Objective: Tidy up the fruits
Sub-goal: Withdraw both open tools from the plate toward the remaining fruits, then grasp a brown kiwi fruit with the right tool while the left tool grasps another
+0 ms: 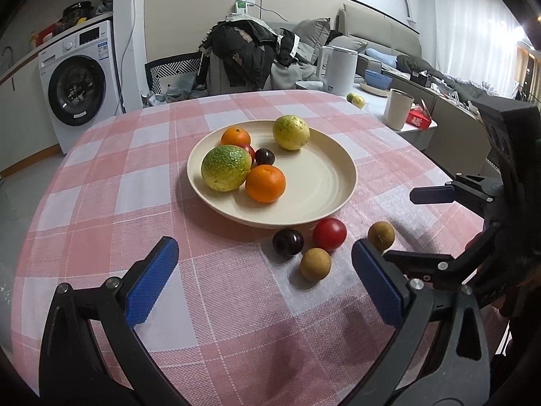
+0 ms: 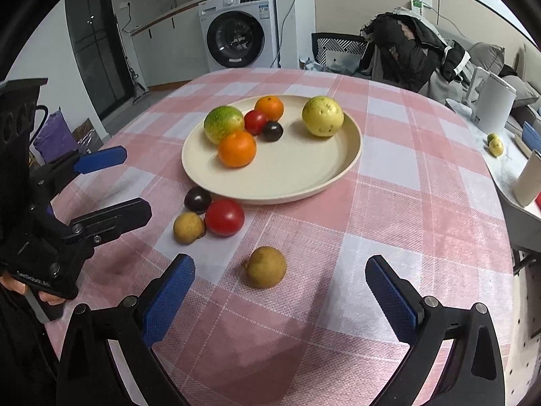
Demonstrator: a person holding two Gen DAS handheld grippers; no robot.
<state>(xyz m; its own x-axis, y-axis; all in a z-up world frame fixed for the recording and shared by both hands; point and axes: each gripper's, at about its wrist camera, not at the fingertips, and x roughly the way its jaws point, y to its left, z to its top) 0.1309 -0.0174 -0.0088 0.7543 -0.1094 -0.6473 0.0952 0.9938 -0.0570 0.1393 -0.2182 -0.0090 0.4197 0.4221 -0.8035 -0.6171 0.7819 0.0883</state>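
Left gripper (image 1: pixel 260 284): jaws spread wide, blue pads facing inward, nothing between them; it hangs above the pink-and-white checked tablecloth (image 1: pixel 101 209). Right gripper (image 2: pixel 280 291): likewise wide open and empty-handed, low over the same cloth. Item one, brown round fruit (image 2: pixel 266 267): lies on the cloth just ahead of the right gripper's pads, roughly centred on the gap but not touched by either finger. Item two, cluster of three loose fruits ahead and to the left of the right gripper: a red tomato (image 2: pixel 224 217), a second brown fruit (image 2: pixel 188 227) touching or nearly touching it, and a dark plum (image 2: pixel 197 199) just beside the plate's near rim. Seen from the left gripper, this cluster sits ahead toward its right finger. Item three, cream plate (image 2: pixel 304 176): farther ahead of both grippers, resting on the cloth, holding a green-yellow mottled fruit (image 2: pixel 223 124), two oranges (image 2: pixel 236 149) (image 2: pixel 269 108), a small red fruit (image 2: pixel 255 121), a dark plum (image 2: pixel 272 131), and, set apart toward the far right rim, a pale yellow fruit (image 2: pixel 322 116). Beyond the table: a white washing machine (image 2: pixel 236 30), a chair heaped with dark clothing (image 2: pixel 405 47), and a white kettle (image 2: pixel 492 101) on a side surface to the right.
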